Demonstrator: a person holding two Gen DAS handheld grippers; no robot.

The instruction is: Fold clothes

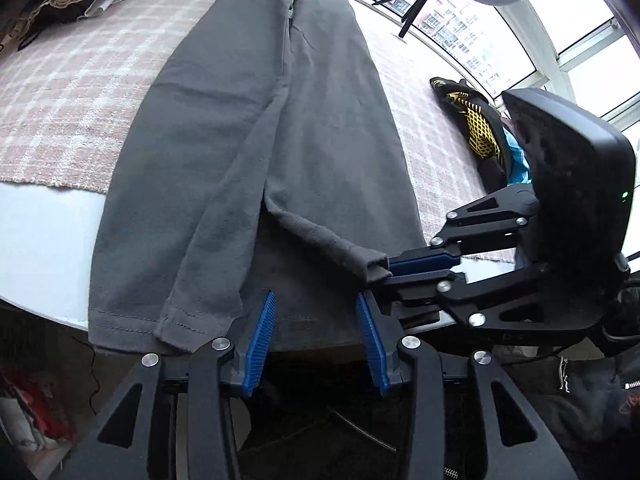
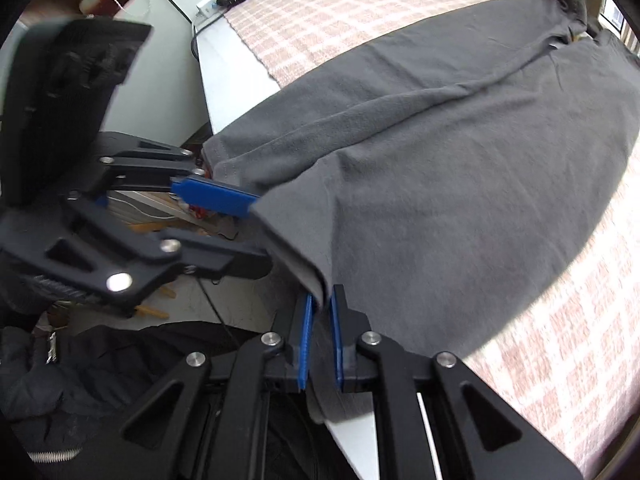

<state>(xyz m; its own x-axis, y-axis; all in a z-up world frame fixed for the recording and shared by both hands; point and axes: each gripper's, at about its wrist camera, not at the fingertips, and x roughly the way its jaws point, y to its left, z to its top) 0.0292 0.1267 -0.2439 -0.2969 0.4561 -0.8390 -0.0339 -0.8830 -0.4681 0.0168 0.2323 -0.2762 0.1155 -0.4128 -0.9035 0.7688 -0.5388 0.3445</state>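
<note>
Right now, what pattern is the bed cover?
Pink and white plaid. The bed cover shows best in the left wrist view, beside the grey shirt.

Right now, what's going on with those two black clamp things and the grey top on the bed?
A person is folding a grey long-sleeved top spread on a bed with a pink checked cover, using a handheld gripper in each hand. The right gripper has its jaws shut on a sleeve cuff. The left gripper hovers open over the hem, gripping nothing.
</note>
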